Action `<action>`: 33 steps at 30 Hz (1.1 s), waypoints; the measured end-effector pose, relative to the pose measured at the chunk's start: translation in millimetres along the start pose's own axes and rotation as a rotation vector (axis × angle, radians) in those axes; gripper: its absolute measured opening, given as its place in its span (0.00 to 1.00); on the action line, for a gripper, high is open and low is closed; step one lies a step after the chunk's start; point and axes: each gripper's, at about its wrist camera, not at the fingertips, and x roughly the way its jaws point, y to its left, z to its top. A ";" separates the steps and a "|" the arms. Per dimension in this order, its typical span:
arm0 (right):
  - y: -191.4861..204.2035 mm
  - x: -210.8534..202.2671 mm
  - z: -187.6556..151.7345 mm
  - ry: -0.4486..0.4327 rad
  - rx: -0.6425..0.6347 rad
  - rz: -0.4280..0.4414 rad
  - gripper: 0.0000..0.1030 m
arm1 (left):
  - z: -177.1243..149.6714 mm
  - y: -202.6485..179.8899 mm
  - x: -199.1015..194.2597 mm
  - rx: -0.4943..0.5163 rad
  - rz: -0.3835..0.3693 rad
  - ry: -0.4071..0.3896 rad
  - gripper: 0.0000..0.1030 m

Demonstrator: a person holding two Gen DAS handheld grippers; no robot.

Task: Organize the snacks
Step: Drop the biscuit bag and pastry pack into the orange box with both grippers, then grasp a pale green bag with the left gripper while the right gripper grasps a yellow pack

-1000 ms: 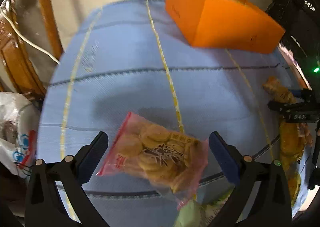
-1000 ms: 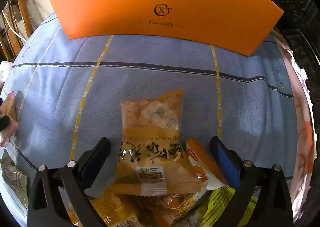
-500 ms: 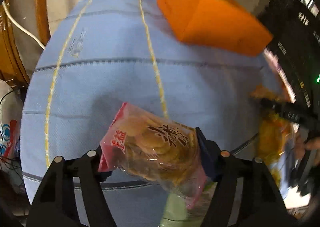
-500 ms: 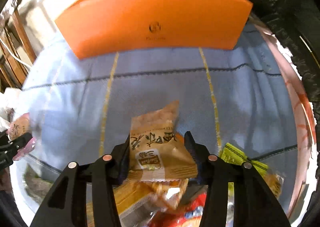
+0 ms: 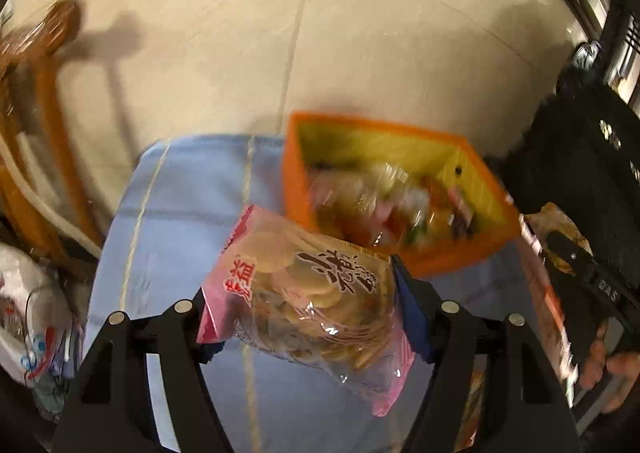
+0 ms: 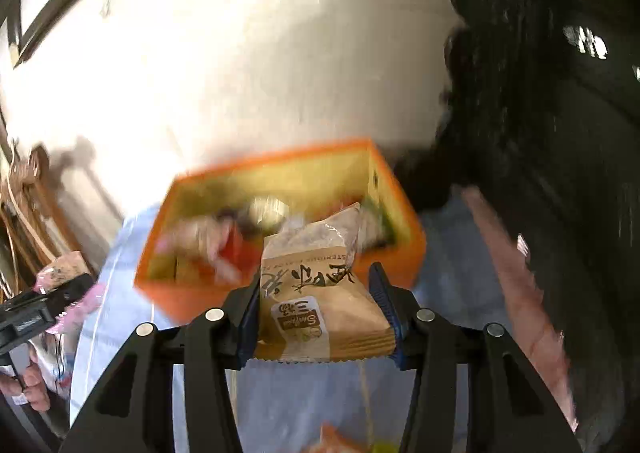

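Both grippers are lifted above the blue-clothed surface (image 5: 180, 213), the left gripper (image 5: 308, 317) clenched on a pink bag of round crackers (image 5: 308, 293), the right gripper (image 6: 320, 313) clenched on a tan snack packet (image 6: 316, 293). Ahead sits an open orange box (image 5: 304, 189), already crowded with snacks. The slippery bags, pinched only at their sides, could slide free, or catch the box rim if both are released together.

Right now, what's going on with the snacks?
Left tongs shut on pink cookie bag. Right tongs shut on tan snack packet. Orange box ahead, open, nothing blocking.
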 end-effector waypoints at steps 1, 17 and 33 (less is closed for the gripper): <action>-2.6 2.7 15.5 -0.020 0.001 -0.003 0.48 | 13.3 -11.8 3.4 0.018 -0.005 -0.016 0.66; -8.1 57.0 75.0 0.011 -0.095 -0.003 0.96 | 82.9 -77.8 40.5 0.083 0.117 -0.155 0.96; -52.8 23.9 -209.9 0.435 -0.019 -0.298 0.97 | -213.7 -12.8 -48.1 0.314 0.097 0.206 0.96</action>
